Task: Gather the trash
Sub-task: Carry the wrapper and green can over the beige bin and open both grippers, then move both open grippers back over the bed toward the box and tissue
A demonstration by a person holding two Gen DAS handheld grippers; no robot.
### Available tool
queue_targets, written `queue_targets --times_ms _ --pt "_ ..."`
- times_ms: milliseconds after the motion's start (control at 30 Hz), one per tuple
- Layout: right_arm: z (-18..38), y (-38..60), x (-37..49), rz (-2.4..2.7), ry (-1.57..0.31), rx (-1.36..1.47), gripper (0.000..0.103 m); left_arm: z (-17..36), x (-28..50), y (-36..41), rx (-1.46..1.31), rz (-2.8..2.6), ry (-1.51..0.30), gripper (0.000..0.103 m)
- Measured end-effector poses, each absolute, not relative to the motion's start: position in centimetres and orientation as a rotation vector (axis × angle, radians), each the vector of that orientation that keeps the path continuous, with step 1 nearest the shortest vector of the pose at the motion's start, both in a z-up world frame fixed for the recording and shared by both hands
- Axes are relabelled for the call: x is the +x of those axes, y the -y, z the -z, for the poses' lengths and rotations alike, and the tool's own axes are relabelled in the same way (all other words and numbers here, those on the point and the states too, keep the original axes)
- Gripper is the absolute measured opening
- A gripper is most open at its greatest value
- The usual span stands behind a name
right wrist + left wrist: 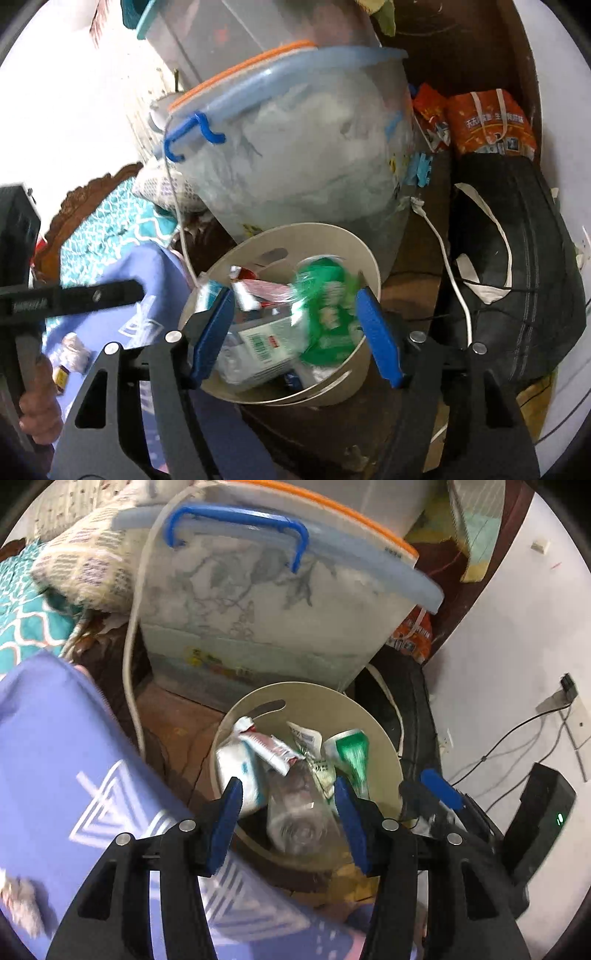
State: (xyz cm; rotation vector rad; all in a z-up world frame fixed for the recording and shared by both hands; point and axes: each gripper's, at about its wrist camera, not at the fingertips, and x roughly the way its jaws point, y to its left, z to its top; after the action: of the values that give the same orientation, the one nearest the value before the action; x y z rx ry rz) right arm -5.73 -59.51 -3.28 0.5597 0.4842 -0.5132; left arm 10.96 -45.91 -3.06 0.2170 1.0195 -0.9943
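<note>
A beige round bin (376,734) stands on the floor and holds several pieces of trash: a clear plastic bottle (299,812), a red and white tube (269,746), a white pack (240,771) and a green wrapper (354,753). My left gripper (288,819) is open just above the bin, with the blurred bottle between its fingers but not touching them. My right gripper (295,332) is open over the same bin (369,258); the green wrapper (325,310) is blurred between its jaws, with a white barcoded pack (266,343) beside it. The right gripper's finger (439,790) shows in the left view.
A large translucent storage box with a blue handle (258,609) stands behind the bin. A purple cloth (74,775) lies to the left, a black bag (517,266) to the right. White cords, orange packs (487,125) and a black device (543,819) lie around.
</note>
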Motion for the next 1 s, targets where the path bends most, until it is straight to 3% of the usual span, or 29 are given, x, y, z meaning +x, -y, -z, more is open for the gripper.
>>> queue_targets --times_ms 333,700,1000 --pt "0.8 50.9 -7.7 0.411 -0.435 0.626 0.069 2.0 7.4 32.9 0.178 0.830 -0.912 0.049" --pt "2.5 40.5 -9.3 0.367 -0.486 0.678 0.070 1.0 3.7 22.6 0.177 0.711 -0.798 0.055" --pt "2.2 35.8 -8.7 0.404 -0.516 0.698 0.082 1.1 2.2 16.1 0.179 0.642 -0.727 0.055"
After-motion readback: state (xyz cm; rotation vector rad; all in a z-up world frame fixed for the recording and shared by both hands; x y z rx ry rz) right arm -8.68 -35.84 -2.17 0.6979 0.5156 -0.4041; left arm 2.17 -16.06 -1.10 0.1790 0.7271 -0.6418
